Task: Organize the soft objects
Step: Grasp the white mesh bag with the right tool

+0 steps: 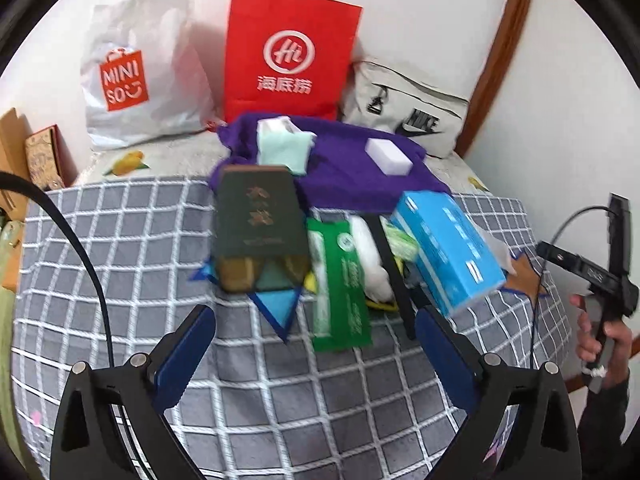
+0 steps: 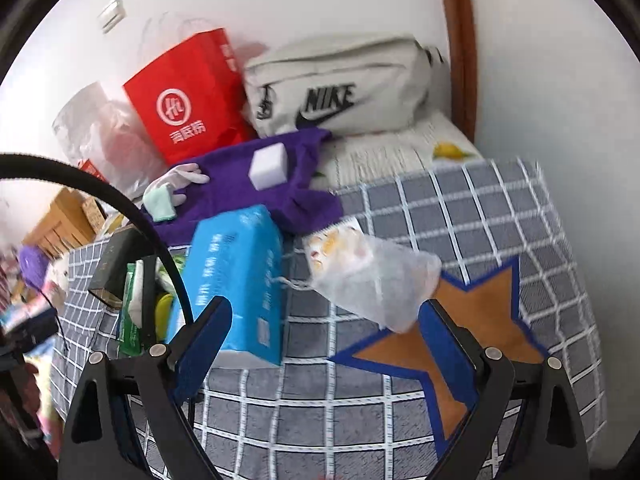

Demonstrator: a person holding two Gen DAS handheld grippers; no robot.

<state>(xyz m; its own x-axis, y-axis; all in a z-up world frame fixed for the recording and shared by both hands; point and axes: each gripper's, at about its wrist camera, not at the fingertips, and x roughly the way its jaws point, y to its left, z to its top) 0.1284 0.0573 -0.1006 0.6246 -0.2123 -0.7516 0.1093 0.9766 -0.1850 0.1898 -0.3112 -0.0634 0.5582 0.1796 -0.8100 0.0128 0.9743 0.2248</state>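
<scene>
With both grippers, left (image 1: 316,344) and right (image 2: 326,338), spread wide and empty above the bed (image 2: 500,216), the mesh pouch (image 2: 372,276) beside the tissue pack (image 2: 236,284) could slip, being limp.

A plain white wall (image 1: 440,20) stood behind the bed (image 2: 500,216), which wore a grey checked cover. A curved brown wooden frame (image 1: 502,44) ran up the wall; daylight was soft.

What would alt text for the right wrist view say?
Open blue-padded tongs hover over a grey checked blanket, framing a blue tissue pack and a white mesh pouch; behind them a white sponge block rests on purple cloth.
</scene>
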